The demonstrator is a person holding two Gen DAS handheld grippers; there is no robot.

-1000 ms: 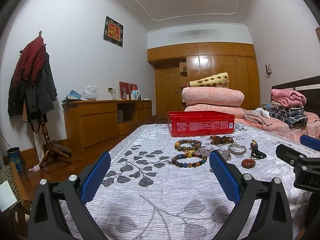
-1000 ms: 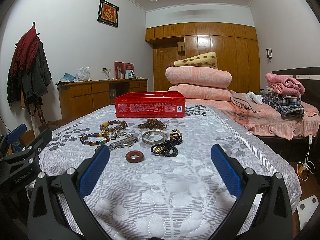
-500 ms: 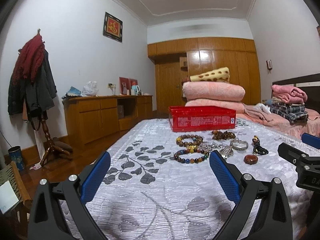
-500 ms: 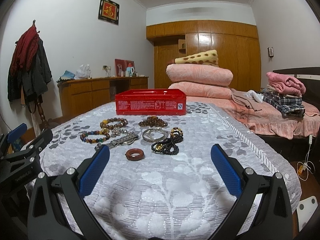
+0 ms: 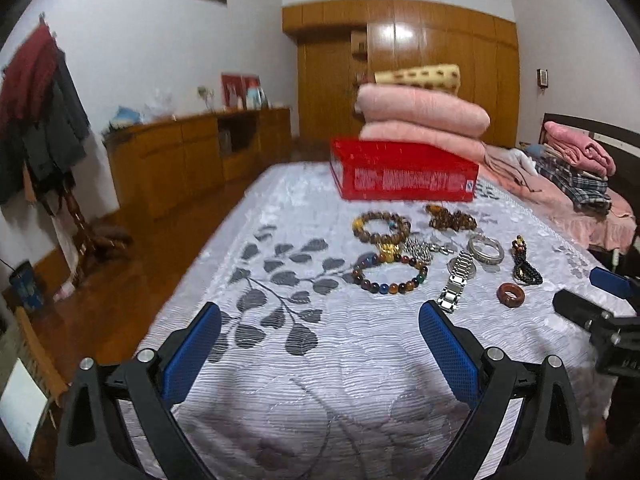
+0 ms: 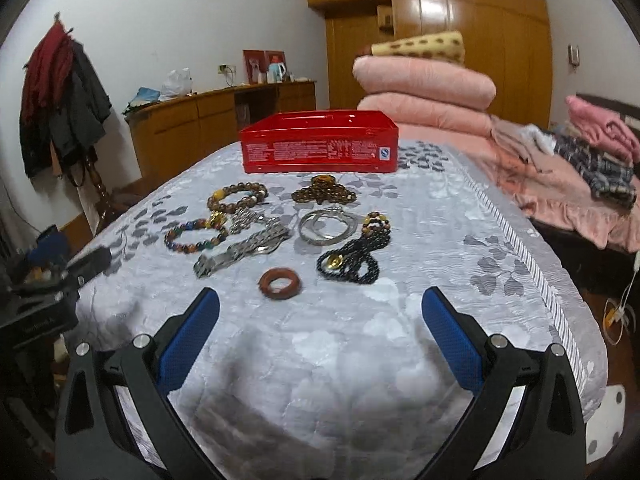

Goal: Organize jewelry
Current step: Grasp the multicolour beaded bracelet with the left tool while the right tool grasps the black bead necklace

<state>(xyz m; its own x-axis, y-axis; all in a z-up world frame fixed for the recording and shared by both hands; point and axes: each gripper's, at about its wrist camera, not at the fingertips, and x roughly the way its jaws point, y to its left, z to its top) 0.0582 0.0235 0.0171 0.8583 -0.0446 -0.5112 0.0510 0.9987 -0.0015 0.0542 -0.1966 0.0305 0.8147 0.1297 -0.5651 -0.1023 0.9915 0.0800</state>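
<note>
Quilted bed [image 6: 360, 340], hand-held gripper [image 6: 320, 332] wide, empty

Left tongs [image 5: 320, 354] gape empty before multicoloured bead bracelet [image 5: 390, 276].

Bed [image 6: 360, 344] w/ grey leaf-print cover filled centre frame — red box [image 6: 319, 147] sat upper centre; below it lay bead bracelets [image 6: 237, 197], silver bangles [image 6: 328, 223], watch [image 6: 240, 250], black beads [image 6: 354, 258] & brown ring [image 6: 280, 283].

Red tin [image 6: 318, 152], grey leaf-patterned bedspread [image 6: 420, 240], reddish-brown ring [image 6: 280, 283], black bead string [image 6: 352, 258], multicoloured bracelet [image 5: 390, 276].
</note>
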